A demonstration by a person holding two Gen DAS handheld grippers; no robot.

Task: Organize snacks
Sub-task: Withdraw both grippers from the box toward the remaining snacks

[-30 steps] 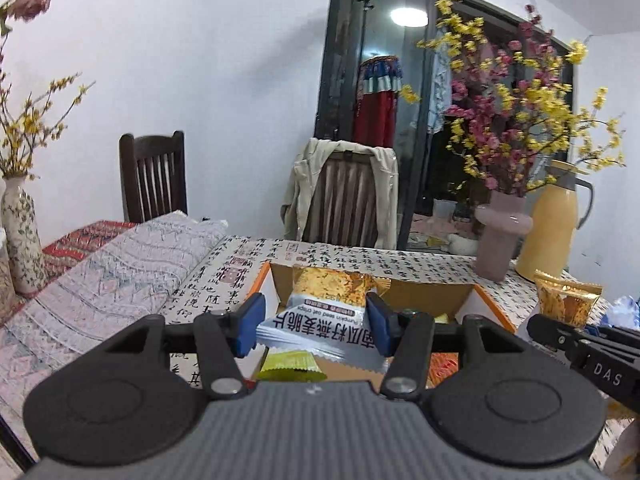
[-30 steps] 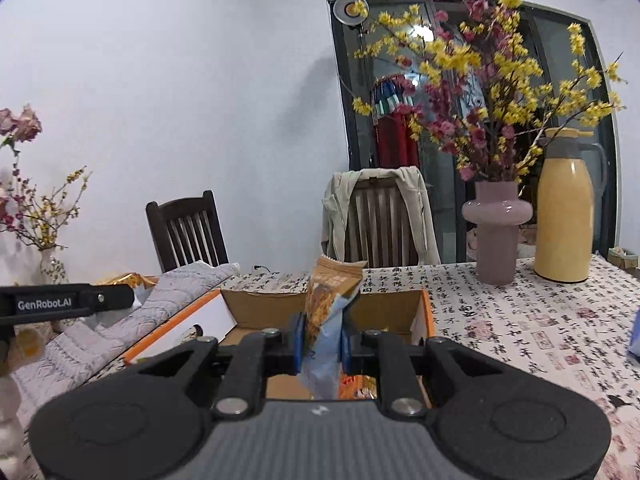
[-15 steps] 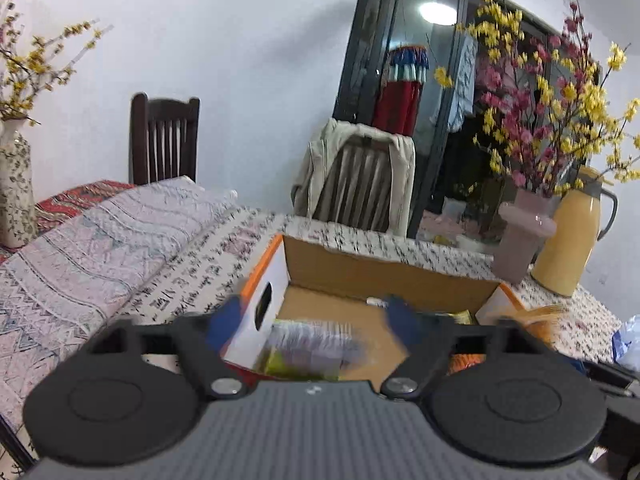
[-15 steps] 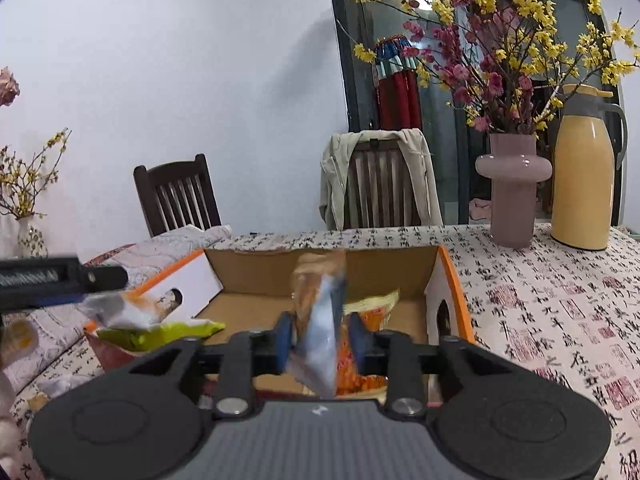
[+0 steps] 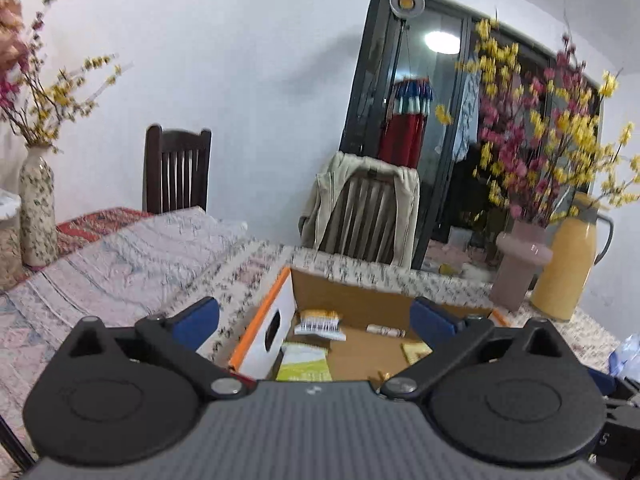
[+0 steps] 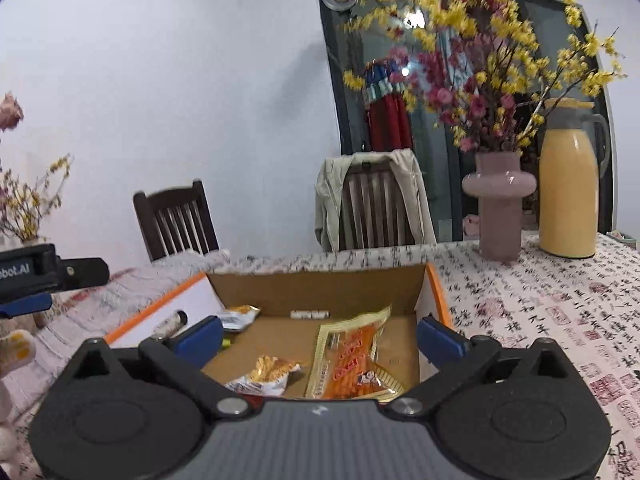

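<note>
An open cardboard box [image 5: 352, 292] [image 6: 320, 288] with orange edges stands on the table. In the left wrist view it holds a white and gold packet [image 5: 319, 324], a green packet [image 5: 305, 366] and a small stick snack [image 5: 386, 331]. In the right wrist view an orange snack bag [image 6: 352, 360] and a gold and white packet [image 6: 264, 376] lie on its floor. My left gripper [image 5: 314, 316] is open and empty above the box's near left side. My right gripper [image 6: 320, 336] is open and empty above the box.
A pink vase [image 6: 498, 204] with flowering branches and a yellow thermos [image 6: 568, 196] stand at the back right. Two wooden chairs [image 6: 376, 204] are behind the table. A speckled vase [image 5: 37, 204] stands at the far left. The left gripper's body [image 6: 36, 272] shows at the right view's left edge.
Both grippers have opened and let their snack packets drop into the box. Both have then pulled back and up from the box.
</note>
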